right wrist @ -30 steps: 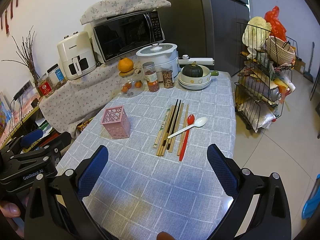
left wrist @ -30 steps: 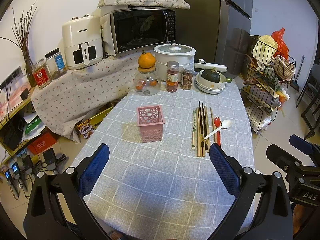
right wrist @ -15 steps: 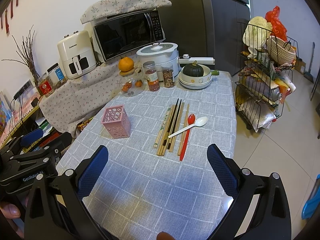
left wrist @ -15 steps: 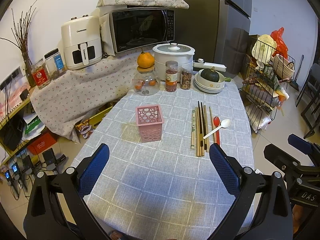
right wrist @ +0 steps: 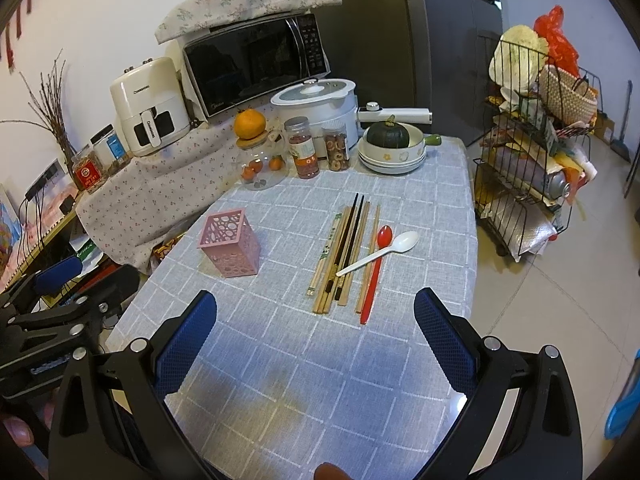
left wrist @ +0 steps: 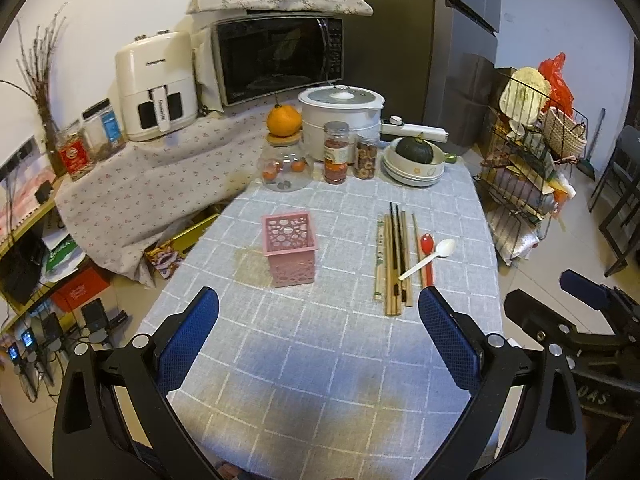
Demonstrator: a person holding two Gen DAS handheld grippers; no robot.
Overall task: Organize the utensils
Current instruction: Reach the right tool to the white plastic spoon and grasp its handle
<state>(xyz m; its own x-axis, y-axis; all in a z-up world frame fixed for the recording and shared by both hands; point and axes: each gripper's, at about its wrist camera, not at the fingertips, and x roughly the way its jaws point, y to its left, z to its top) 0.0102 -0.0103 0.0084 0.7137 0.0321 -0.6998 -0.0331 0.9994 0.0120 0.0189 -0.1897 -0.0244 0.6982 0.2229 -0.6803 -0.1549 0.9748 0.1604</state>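
Note:
A pink perforated holder (left wrist: 289, 250) (right wrist: 230, 242) stands upright on the grey checked tablecloth (left wrist: 320, 360), left of centre. To its right lie several wooden and black chopsticks (left wrist: 392, 256) (right wrist: 344, 248) side by side, with a red spoon (left wrist: 427, 254) (right wrist: 376, 268) and a white spoon (left wrist: 430, 256) (right wrist: 384, 252) crossing them. My left gripper (left wrist: 318, 334) hovers open over the near part of the table, empty. My right gripper (right wrist: 316, 334) is also open and empty, short of the chopsticks. Each gripper appears at the edge of the other's view.
Along the table's far edge stand a glass jar (left wrist: 285, 170) topped by an orange, two spice jars (left wrist: 336, 152), a rice cooker (left wrist: 340, 116) and stacked bowls holding a squash (left wrist: 416, 160). A wire rack (right wrist: 532, 184) stands on the floor right of the table.
Both views have barely shifted; the grippers have stayed open and nothing on the table has moved.

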